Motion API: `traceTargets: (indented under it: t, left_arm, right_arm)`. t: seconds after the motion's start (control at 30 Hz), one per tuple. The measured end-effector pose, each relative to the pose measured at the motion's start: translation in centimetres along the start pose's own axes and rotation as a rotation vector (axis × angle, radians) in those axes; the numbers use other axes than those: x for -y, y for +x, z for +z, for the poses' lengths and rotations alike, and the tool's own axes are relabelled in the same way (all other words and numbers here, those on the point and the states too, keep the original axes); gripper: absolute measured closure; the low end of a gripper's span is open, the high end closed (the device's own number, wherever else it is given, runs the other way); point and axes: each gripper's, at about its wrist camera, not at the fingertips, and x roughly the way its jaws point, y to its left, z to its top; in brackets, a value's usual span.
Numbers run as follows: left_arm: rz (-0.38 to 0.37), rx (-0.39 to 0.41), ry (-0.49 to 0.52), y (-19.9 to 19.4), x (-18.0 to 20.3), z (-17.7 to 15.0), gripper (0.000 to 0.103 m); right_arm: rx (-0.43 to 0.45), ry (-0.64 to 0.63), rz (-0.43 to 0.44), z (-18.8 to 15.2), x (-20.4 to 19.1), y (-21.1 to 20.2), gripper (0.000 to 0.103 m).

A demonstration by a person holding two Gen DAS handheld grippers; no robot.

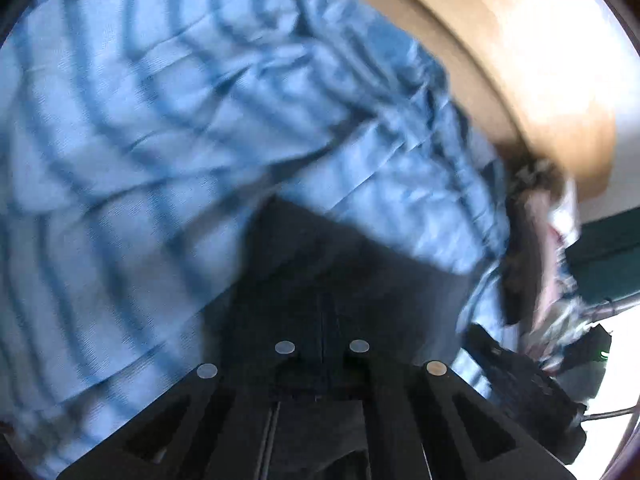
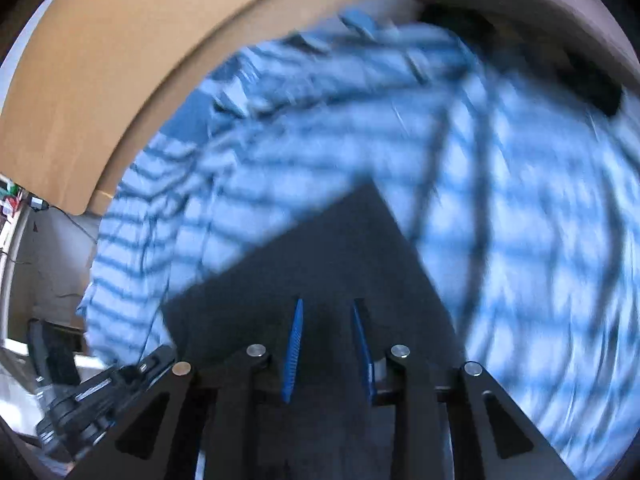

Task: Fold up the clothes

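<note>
A light blue shirt with dark blue stripes fills the left wrist view and is motion-blurred. It also fills most of the right wrist view. A dark cloth covers the left gripper's fingers, so their tips are hidden. In the right wrist view a dark cloth lies in front of my right gripper, whose blue finger pads stand a little apart with nothing between them. The other gripper's black body shows at lower left.
A tan wooden surface shows at upper right of the left wrist view and at upper left of the right wrist view. The other hand-held gripper is at lower right in the left view. Room clutter sits at the far left.
</note>
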Motion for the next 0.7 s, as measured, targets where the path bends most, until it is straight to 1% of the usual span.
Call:
traceTargets:
  t: [0.03, 0.07, 0.13, 0.17, 0.2, 0.27, 0.33, 0.37, 0.43, 0.47, 0.5, 0.53, 0.6, 0.63, 0.7]
  left_arm:
    - [0.029, -0.004, 0.014, 0.7, 0.3, 0.4, 0.101]
    - [0.088, -0.019, 0.020, 1.9, 0.3, 1.0, 0.101]
    - [0.143, -0.012, -0.023, 3.0, -0.7, 1.8, 0.101]
    - [0.135, 0.010, -0.065, 3.1, -1.6, 2.2, 0.101]
    - [0.127, 0.023, -0.082, 2.9, -2.2, 2.5, 0.101]
    - [0.128, 0.036, -0.071, 2.8, -2.5, 2.7, 0.101]
    - [0.135, 0.038, -0.046, 2.5, -2.3, 2.6, 0.101]
    - [0.127, 0.040, -0.057, 1.8, -2.3, 2.3, 0.101]
    - [0.103, 0.042, -0.080, 0.6, -2.3, 1.4, 0.101]
    - [0.084, 0.026, -0.076, 0.1, -2.3, 0.6, 0.101]
    - [0.092, 0.007, -0.044, -0.1, -1.9, -0.4, 0.101]
    - [0.104, -0.012, -0.007, -0.3, -1.4, -1.4, 0.101]
    - [0.204, -0.058, 0.081, 0.7, -1.0, -3.1, 0.101]
    - [0.206, -0.072, 0.069, 1.0, -1.6, -3.5, 0.101]
    - [0.161, -0.065, -0.034, 0.7, -3.6, -3.9, 0.101]
  right_arm:
    - [-0.002, -0.014, 0.009, 0.8, -0.4, 0.6, 0.073]
    - [-0.020, -0.010, 0.020, 1.6, -0.7, 1.6, 0.073]
    - [-0.052, 0.016, -0.004, 2.8, -0.6, 3.5, 0.074]
    - [-0.052, 0.032, -0.029, 3.1, 0.0, 4.1, 0.074]
    - [-0.050, 0.041, -0.046, 3.4, 0.9, 4.6, 0.075]
    - [-0.047, 0.058, -0.076, 3.8, 2.8, 5.5, 0.082]
    - [-0.053, 0.074, -0.030, 3.8, 4.7, 5.9, 0.086]
    - [-0.055, 0.064, -0.017, 3.1, 4.5, 5.2, 0.081]
    - [-0.060, 0.045, 0.008, 1.7, 4.2, 3.9, 0.078]
    - [-0.063, 0.036, 0.020, 1.0, 4.0, 3.2, 0.076]
    - [-0.065, 0.026, 0.033, 0.3, 3.8, 2.6, 0.075]
    - [-0.068, 0.016, 0.045, -0.4, 3.6, 1.9, 0.075]
    - [-0.076, -0.002, 0.068, -1.7, 3.3, 0.6, 0.075]
    - [-0.107, -0.002, 0.055, -2.4, 3.4, 1.0, 0.075]
    - [-0.134, 0.020, -0.015, -3.9, 4.4, 1.6, 0.078]
